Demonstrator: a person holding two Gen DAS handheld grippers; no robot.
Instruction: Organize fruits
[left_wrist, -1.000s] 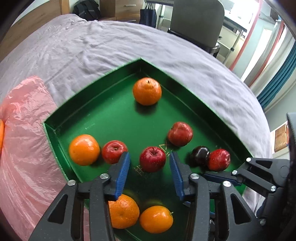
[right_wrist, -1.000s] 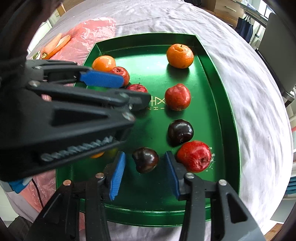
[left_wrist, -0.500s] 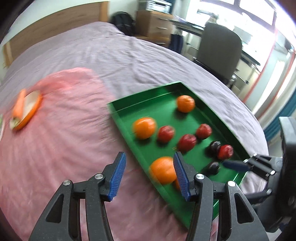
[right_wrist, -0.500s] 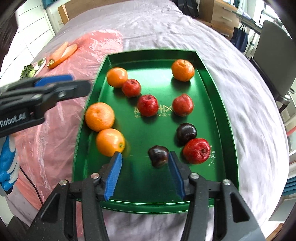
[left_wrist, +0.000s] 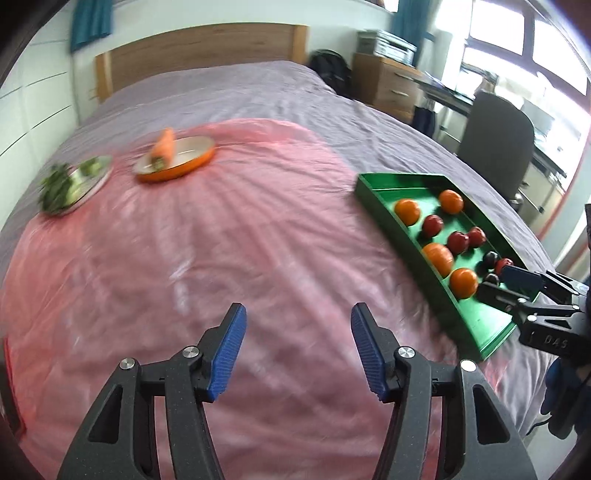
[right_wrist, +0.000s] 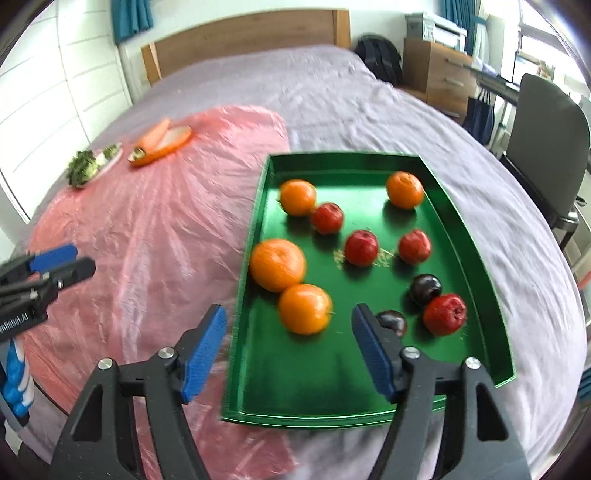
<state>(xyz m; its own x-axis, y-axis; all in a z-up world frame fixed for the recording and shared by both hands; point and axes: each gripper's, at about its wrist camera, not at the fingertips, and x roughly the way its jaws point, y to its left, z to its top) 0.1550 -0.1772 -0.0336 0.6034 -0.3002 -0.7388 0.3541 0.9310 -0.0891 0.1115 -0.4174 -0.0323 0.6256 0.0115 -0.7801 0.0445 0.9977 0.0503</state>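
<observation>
A green tray (right_wrist: 314, 369) on the bed holds several oranges, several red apples and two dark plums. My right gripper (right_wrist: 289, 314) hovers above the tray's near end with its jaws opening wide. An orange (right_wrist: 304, 308) shows between the fingers below them, untouched, and a dark plum (right_wrist: 391, 321) lies by the right finger. My left gripper (left_wrist: 298, 310) is over the pink plastic sheet (left_wrist: 221, 240), left of the tray (left_wrist: 484, 325); its jaws are opening with nothing between them. Each gripper shows in the other's view: the left gripper (right_wrist: 55, 266) and the right gripper (left_wrist: 517, 280).
An orange plate with a carrot (left_wrist: 173, 158) and a plate of greens (left_wrist: 74, 181) sit at the far side of the pink sheet. A grey chair (right_wrist: 546, 147) and wooden drawers (right_wrist: 436, 70) stand beside the bed. A wooden headboard (left_wrist: 199, 48) closes the far end.
The left gripper swung left off the tray to above the pink sheet and widened. The right gripper drew back and up from the dark plum and spread its jaws wide.
</observation>
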